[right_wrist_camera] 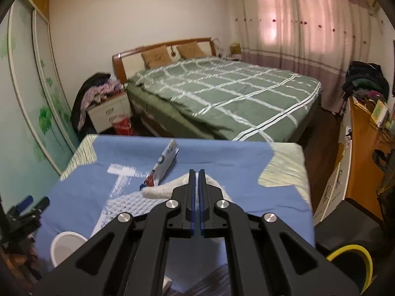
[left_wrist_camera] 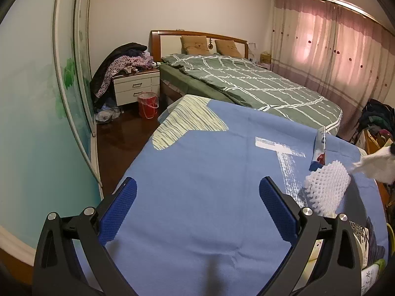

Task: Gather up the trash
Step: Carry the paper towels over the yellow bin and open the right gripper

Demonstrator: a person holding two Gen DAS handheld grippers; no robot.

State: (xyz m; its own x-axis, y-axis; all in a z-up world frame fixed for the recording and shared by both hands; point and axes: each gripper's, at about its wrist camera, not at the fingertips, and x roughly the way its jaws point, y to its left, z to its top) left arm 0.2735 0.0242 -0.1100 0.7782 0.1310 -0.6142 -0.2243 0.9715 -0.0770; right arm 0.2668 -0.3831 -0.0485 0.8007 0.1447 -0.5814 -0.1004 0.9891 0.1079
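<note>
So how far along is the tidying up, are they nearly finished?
Barely begun, it seems. The right gripper is shut on a crumpled white tissue, apparently lifted, as the left view shows. The left gripper hangs open and empty above the blue cloth. Still left lying there: the white foam netting and the long wrapper. I cannot point to anything already binned.
</note>
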